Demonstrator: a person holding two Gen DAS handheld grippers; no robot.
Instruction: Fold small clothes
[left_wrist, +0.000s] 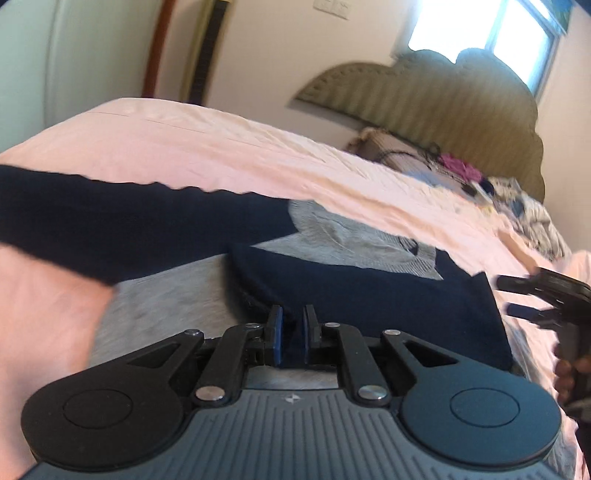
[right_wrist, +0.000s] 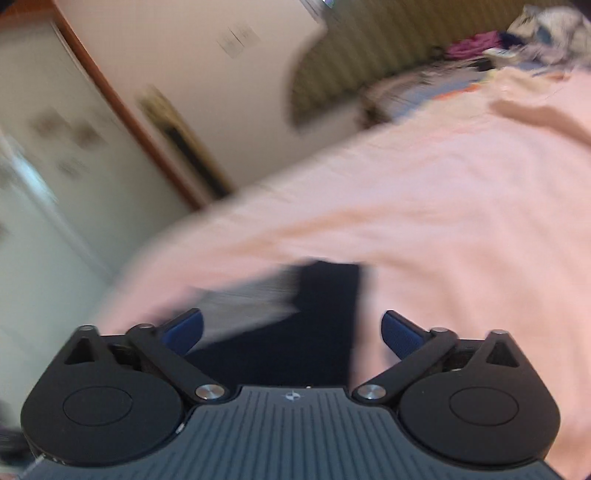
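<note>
Nearest the left wrist camera, the left gripper (left_wrist: 292, 332) had its blue-padded fingers (left_wrist: 276, 334) drawn close together on a fold of navy fabric, the near edge of the sweater (left_wrist: 369, 295). That garment, grey in the body with navy sleeves and a ribbed grey collar, lay spread on the bed (left_wrist: 184, 140); one navy sleeve (left_wrist: 110, 218) stretched away to the left across the pink sheet, while the other had been folded over the chest.

The right gripper (right_wrist: 291, 328) had its fingers (right_wrist: 400, 332) spread wide, clasping nothing, and hung just above a blurred navy and grey patch of the sweater. In the left wrist view it was cut off at the right edge, and only part of the dark hand (left_wrist: 567, 376) holding it showed.

Heavy motion blur smeared the right wrist view, so fabric edges there were hard to make out. Beyond the sheet stood a padded olive headboard (left_wrist: 443, 107), with a jumble of clothes (left_wrist: 491, 192) at its foot, too blurred to sort. Behind were a cream wall, a bright window (left_wrist: 480, 33) and a wood-framed door (right_wrist: 122, 107).
</note>
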